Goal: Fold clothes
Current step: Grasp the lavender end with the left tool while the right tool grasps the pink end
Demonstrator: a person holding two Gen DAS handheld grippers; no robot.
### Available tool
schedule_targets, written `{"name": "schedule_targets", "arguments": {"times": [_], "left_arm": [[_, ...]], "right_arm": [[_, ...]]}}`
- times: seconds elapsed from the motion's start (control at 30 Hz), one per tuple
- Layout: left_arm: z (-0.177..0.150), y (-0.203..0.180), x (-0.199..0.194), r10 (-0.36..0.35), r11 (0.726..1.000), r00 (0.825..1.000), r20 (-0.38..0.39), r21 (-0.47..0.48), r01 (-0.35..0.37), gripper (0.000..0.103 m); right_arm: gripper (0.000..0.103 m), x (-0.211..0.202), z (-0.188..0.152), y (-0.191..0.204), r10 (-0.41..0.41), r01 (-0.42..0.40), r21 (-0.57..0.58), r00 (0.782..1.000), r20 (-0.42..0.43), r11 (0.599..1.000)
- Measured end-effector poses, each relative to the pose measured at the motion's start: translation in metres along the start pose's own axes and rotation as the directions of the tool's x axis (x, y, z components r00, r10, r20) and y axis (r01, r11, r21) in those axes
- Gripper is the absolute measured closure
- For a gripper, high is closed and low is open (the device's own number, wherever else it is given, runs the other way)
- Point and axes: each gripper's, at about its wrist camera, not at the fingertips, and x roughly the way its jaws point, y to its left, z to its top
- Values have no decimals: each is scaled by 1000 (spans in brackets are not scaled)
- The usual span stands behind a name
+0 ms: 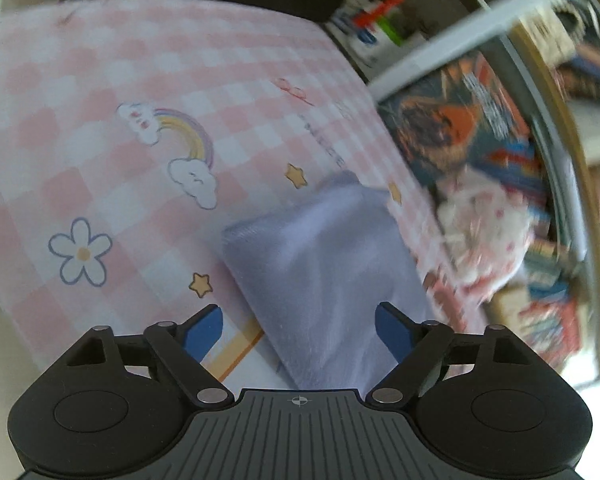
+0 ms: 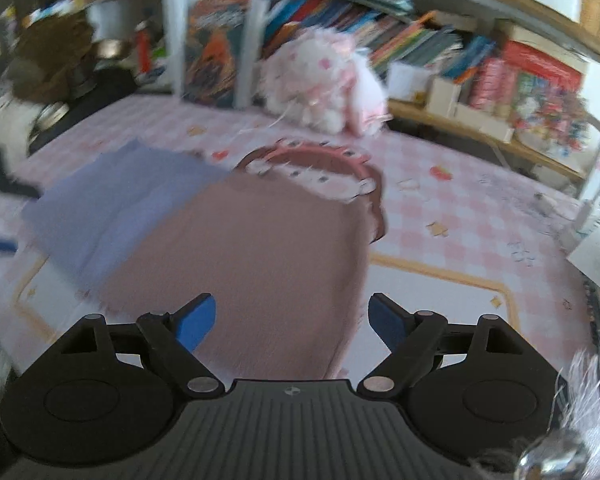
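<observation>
The desk (image 2: 440,216) has a pink checked cover. A purple cloth (image 2: 112,204) lies at the left of the frame, a brown garment (image 2: 260,264) in the middle, and a fluffy toy (image 2: 324,80) up top.

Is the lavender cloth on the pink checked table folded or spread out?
Folded: the lavender cloth is a compact rectangle with a thick doubled edge. In the right wrist view it lies flat.

Soft, even daylight fills both views, with no hard shadows. Fisheye distortion bends the pink checked tablecloth (image 1: 100,92) and the bookshelf (image 2: 420,40) toward the edges. Motion blur smears the fluffy plush toy (image 2: 324,80) and the books, worst at the rims. Overexposed white glare burns the left view's lower right corner.
</observation>
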Motion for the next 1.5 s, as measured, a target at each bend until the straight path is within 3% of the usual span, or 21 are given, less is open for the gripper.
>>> {"name": "schedule_targets", "arguments": {"times": [0.07, 0.2, 0.27, 0.33, 0.4, 0.47, 0.53, 0.6, 0.63, 0.73, 0.83, 0.97, 1.13, 1.2, 1.27, 1.37, 1.5], "left_arm": [[7, 12, 3, -29, 996, 1000, -1, -82, 29, 35], [15, 32, 14, -54, 974, 998, -24, -220, 47, 47], [17, 35, 20, -63, 968, 998, -28, -246, 55, 52], [19, 36, 25, -80, 964, 997, -22, -258, 72, 53], [22, 37, 32, -94, 960, 995, -25, -267, 84, 63], [23, 38, 36, -86, 962, 996, -38, -261, 73, 84], [22, 29, 32, -83, 981, 996, -24, -177, 78, 94], [17, 6, 17, -124, 992, 992, 22, 37, 124, 95], [15, -6, 11, -151, 978, 988, 37, 152, 143, 95], [12, -16, 8, -160, 946, 986, 40, 291, 142, 93], [22, 12, 29, -91, 988, 996, -14, 126, 92, 90], [24, 32, 42, -134, 991, 991, -31, -23, 133, 79], [25, 30, 51, -174, 982, 985, -7, -71, 173, 69], [26, 30, 54, -172, 983, 985, 2, -70, 172, 74], [26, 29, 55, -153, 987, 988, 9, -51, 153, 87], [27, 32, 56, -152, 987, 988, 17, -44, 153, 89], [24, 33, 55, -146, 987, 989, 38, -62, 148, 90]], "right_arm": [[21, 4, 4, -6, -31, 31, 45, 999, 8, 999], [23, 16, 6, -14, -86, 87, 74, 996, -20, 993], [32, 23, 4, -17, -108, 111, 75, 993, -43, 991], [42, 30, 2, -19, -124, 129, 73, 990, -74, 989], [53, 38, -1, -20, -137, 145, 73, 984, -111, 987], [64, 45, -5, -22, -129, 143, 90, 981, -144, 986], [71, 47, -7, -21, -115, 132, 105, 981, -158, 986], [77, 48, -7, -18, -113, 130, 100, 980, -167, 986], [78, 49, -7, -15, -114, 131, 94, 979, -171, 987], [79, 51, -6, -10, -119, 135, 78, 976, -185, 988], [79, 53, -4, -8, -126, 142, 66, 972, -197, 988], [79, 55, -2, -6, -132, 148, 59, 969, -209, 987], [79, 56, 0, -10, -109, 130, 86, 970, -219, 988], [79, 56, 0, -12, -95, 118, 94, 971, -221, 988], [77, 57, 3, -14, -84, 107, 94, 972, -221, 990], [71, 61, 13, -23, -56, 78, 97, 977, -206, 992], [71, 75, 37, -37, -41, 54, 75, 985, -166, 996]]}}
